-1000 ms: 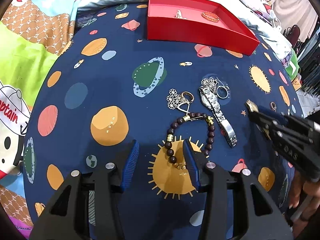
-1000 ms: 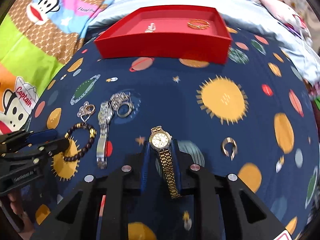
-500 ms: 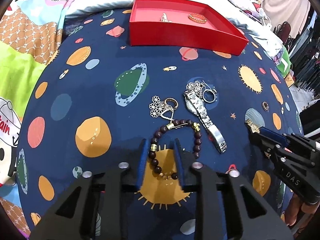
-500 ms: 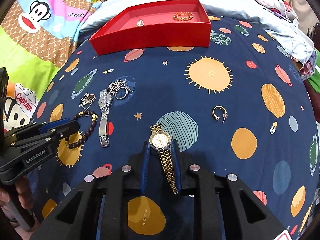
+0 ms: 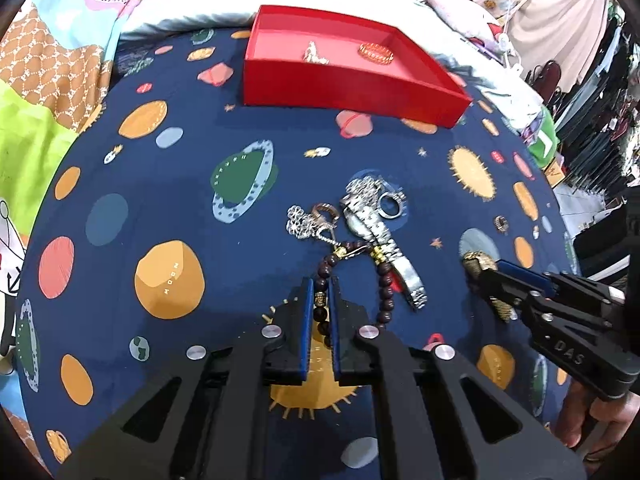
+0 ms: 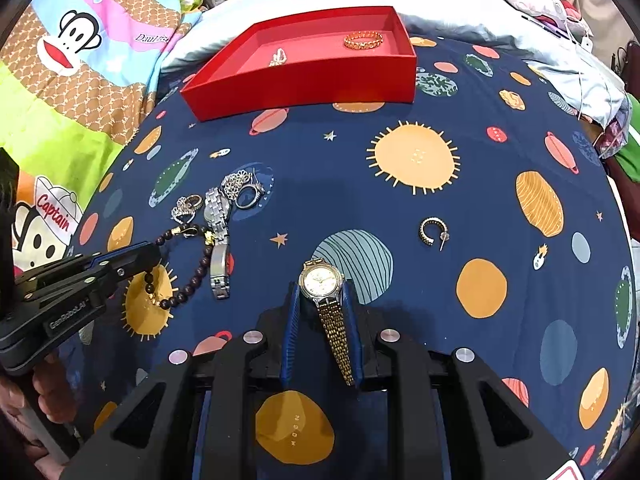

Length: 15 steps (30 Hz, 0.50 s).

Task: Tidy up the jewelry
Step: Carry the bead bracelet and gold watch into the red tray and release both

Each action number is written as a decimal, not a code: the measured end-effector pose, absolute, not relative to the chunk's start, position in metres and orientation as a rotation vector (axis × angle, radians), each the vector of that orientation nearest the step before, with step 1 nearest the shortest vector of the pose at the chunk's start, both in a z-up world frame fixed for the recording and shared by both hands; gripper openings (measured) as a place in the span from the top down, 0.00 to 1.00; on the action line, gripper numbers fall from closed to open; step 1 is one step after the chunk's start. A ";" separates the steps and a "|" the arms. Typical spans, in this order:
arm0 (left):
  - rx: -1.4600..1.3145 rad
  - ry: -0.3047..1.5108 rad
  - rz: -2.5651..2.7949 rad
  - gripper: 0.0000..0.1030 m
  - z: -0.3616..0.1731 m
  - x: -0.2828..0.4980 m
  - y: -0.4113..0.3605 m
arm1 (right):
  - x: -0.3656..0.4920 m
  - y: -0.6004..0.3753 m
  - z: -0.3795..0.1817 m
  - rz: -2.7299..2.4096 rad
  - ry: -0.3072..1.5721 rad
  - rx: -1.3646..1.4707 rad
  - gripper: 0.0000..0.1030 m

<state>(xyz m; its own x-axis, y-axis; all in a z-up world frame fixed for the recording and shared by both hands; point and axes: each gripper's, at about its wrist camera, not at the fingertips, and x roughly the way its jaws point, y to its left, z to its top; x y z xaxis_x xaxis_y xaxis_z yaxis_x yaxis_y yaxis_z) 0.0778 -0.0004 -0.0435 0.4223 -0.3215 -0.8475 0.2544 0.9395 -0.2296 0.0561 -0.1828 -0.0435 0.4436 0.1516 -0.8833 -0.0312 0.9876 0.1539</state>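
Blue pads of my left gripper (image 5: 320, 312) had just been closing and now pinched one side of the dark bead bracelet (image 5: 384, 280), its beads caught between them low in the left wrist view. My right gripper (image 6: 322, 320) stood narrowly parted, clamped on the gold watch (image 6: 322, 280), whose face sat at the fingertips and whose band trailed back between the pads. Both tongs pointed steeply down at the cloth, and part of my hand (image 5: 592, 420) showed under the right tool at the lower right.

Just above the bracelet, near frame centre, lay a tangle: a silver watch (image 5: 380, 236) touching the beads, a flower-shaped silver piece (image 5: 304, 222) with a ring beside it, and another ring (image 5: 390, 206) by a silver cluster. A small hoop earring (image 6: 432, 230) lay apart, right of centre in the right wrist view. All rested on a navy planet-print cloth (image 5: 160, 200). At the top stood the red tray (image 5: 352, 88), holding a gold bangle (image 5: 376, 53) and a small silver piece (image 5: 314, 54). Cartoon bedding (image 6: 80, 60) filled the upper left.
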 end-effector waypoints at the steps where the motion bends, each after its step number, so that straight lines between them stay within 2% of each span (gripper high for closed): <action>1: -0.071 1.069 -0.365 0.94 -0.041 0.077 -0.001 | 0.056 -0.183 -0.043 0.114 1.104 0.122 0.81; 15: -0.084 1.009 -0.406 0.94 -0.011 0.077 -0.006 | 0.055 -0.183 -0.026 0.125 1.065 0.131 0.81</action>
